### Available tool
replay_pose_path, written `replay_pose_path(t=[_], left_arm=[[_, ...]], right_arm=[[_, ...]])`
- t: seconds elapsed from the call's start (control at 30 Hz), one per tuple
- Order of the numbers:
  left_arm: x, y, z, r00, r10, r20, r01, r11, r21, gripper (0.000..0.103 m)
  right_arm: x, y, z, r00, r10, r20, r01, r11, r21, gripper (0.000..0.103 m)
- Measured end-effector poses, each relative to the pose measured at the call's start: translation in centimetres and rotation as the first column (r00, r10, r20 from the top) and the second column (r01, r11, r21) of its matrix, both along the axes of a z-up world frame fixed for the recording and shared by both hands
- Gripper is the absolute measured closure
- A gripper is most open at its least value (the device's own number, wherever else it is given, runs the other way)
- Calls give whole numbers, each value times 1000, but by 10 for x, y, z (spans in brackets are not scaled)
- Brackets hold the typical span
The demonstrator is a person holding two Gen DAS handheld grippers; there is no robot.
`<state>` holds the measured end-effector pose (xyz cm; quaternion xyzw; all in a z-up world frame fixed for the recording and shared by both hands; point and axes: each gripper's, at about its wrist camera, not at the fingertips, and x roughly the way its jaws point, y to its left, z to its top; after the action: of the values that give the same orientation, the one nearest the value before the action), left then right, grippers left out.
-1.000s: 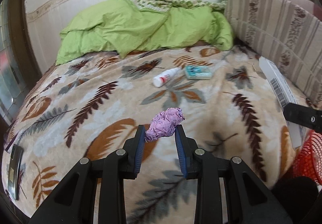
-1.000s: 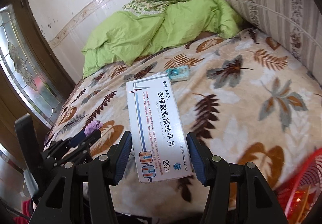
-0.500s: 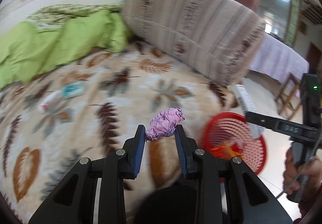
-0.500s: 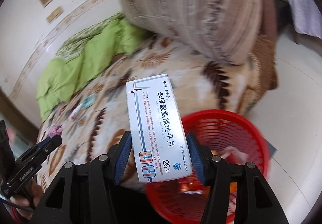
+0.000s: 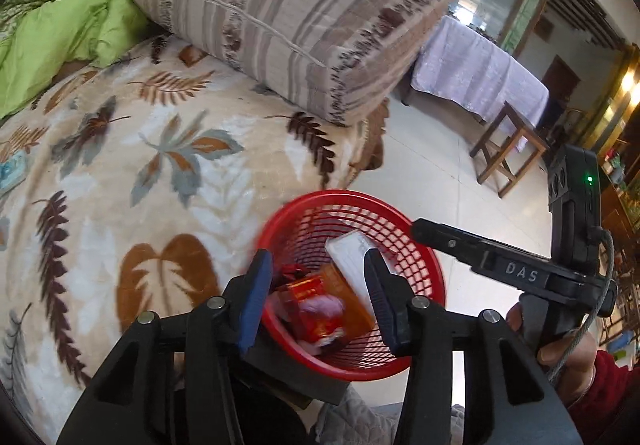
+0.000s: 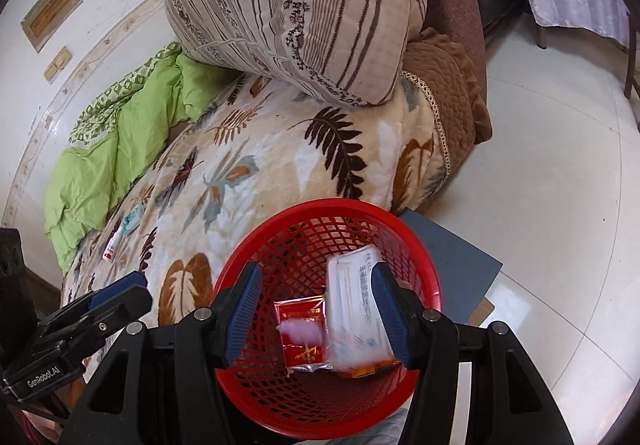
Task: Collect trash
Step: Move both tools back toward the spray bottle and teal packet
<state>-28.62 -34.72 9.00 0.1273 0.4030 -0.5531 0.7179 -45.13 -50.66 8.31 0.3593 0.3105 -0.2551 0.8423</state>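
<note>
Both the left gripper and right gripper gape empty over the red basket; the medicine box and a blurred, seemingly pink wad lie inside, while a small bottle and packet remain on the bed

Two hand-held grippers, both with jaws spread wide and holding nothing.

The left gripper and right gripper point steeply downward, side by side. A hand in a red sleeve grasps the right gripper's handle.

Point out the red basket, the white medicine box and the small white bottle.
red basket [image 6: 256, 397]: right wrist view, bare mesh wall.
white medicine box [image 6: 354, 309]: right wrist view, printed face.
small white bottle [image 6: 111, 246]: right wrist view, its body.
</note>
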Motion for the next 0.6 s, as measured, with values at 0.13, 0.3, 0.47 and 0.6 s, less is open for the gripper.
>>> replay_pose_path(t=[0.13, 0.3, 0.47, 0.6], left_arm=[[26, 28, 7, 995, 91, 37, -90, 996, -11, 55], [65, 75, 11, 971, 214, 103, -214, 977, -12, 53], [116, 130, 4, 915, 374, 154, -377, 926, -6, 53], [158, 169, -5, 855, 491, 167, -497, 868, -8, 53]], right_arm=[[26, 10, 5, 998, 49, 28, -49, 999, 15, 43], [80, 39, 15, 978, 199, 57, -200, 980, 4, 43], [138, 75, 17, 936, 349, 52, -349, 937, -5, 43], [189, 103, 14, 895, 445, 35, -445, 895, -2, 43]])
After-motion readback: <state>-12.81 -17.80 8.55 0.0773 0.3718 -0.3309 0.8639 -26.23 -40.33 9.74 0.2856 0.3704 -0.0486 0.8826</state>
